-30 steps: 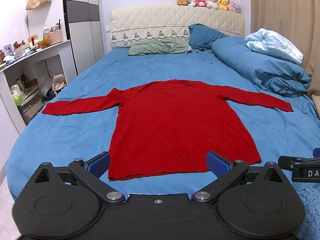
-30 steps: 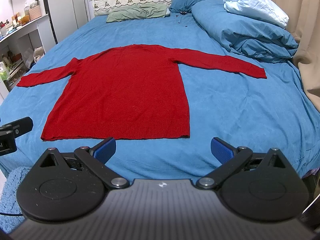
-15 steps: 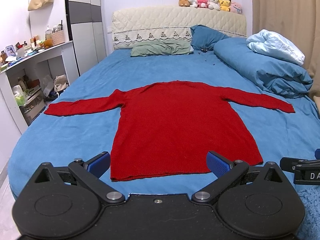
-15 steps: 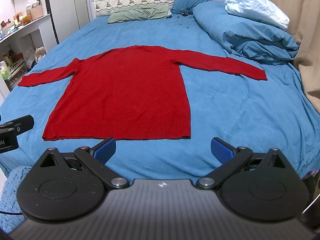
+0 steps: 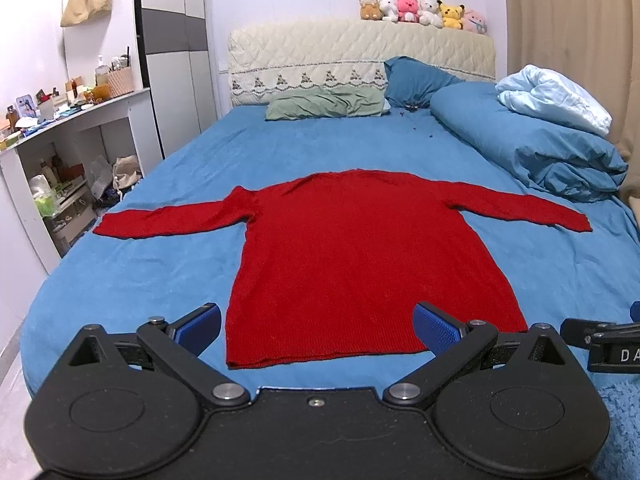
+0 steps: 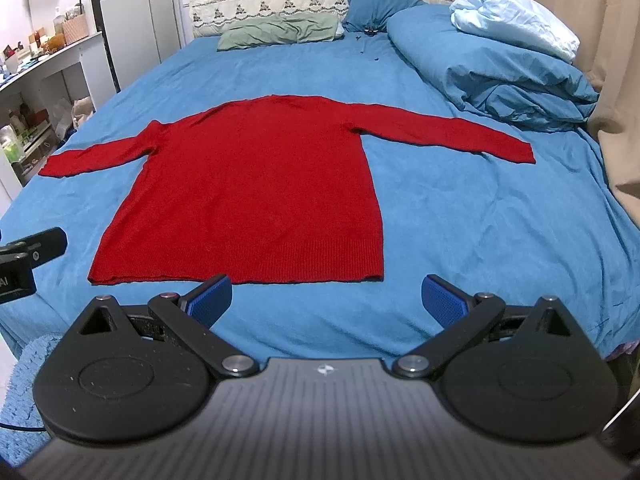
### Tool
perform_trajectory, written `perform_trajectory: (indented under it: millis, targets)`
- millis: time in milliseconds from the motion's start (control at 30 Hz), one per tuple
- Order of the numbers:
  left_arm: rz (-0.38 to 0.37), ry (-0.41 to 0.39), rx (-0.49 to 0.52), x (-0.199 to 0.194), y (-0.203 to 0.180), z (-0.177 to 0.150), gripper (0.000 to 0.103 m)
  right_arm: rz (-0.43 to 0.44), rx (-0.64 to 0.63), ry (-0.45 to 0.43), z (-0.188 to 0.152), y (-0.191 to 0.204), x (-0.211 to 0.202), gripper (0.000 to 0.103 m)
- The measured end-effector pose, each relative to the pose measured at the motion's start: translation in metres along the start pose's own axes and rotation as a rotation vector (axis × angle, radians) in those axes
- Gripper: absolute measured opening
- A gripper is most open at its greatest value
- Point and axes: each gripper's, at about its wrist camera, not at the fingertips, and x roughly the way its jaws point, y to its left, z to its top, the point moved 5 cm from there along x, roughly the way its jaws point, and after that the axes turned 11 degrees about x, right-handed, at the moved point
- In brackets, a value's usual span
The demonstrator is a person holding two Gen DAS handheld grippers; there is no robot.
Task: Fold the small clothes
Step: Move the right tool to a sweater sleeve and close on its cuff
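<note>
One red knitted long-sleeved sweater [image 5: 360,256] flat, frame centre, on blue-sheeted bed [image 5: 160,248]. Six plush toys [image 5: 424,10] upper centre. Left gripper [image 5: 316,326], right gripper [image 6: 326,300]: both spread wide, empty. Letters "DA" [image 5: 628,356] lower right.

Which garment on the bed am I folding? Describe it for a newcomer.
Start at the blue bed. Mid-mattress, hem nearest the cameras, lies the red sweater, flat with both sleeves spread wide. It is the only red item; everything around it is blue, green or pale bedding.

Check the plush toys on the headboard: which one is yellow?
The yellow plush, second from the right end of the row on the headboard. Its neighbours are pink, white or tan; the right wrist view crops them out.
</note>
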Motion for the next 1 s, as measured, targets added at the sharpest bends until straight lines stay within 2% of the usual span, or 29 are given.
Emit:
perform_trajectory:
  millis: [200,300,400,567,767,900,1000]
  targets:
    - [-0.005,-0.001,-0.007,0.0,-0.002,0.002,0.103,-0.002,0.001,0.001,0.003,-0.002,-0.002,0.103]
    - [-0.024,-0.015,-0.004,-0.002,-0.002,0.013,0.103,0.01,0.024,-0.006,0.011,-0.006,-0.006,0.103]
    - [-0.028,-0.069,0.01,-0.004,-0.004,0.044,0.103,-0.003,0.037,-0.038,0.03,-0.015,-0.012,0.103]
    - [-0.073,-0.173,0.065,0.01,-0.02,0.118,0.103,-0.044,0.08,-0.114,0.085,-0.043,-0.01,0.103]
    - [-0.151,-0.245,0.162,0.058,-0.062,0.188,0.103,-0.1,0.13,-0.178,0.152,-0.092,0.025,0.103]
    - [-0.237,-0.221,0.158,0.11,-0.092,0.219,0.103,-0.152,0.15,-0.177,0.188,-0.127,0.073,0.103]
    - [-0.269,-0.172,0.142,0.158,-0.114,0.237,0.103,-0.158,0.192,-0.167,0.209,-0.154,0.11,0.103]
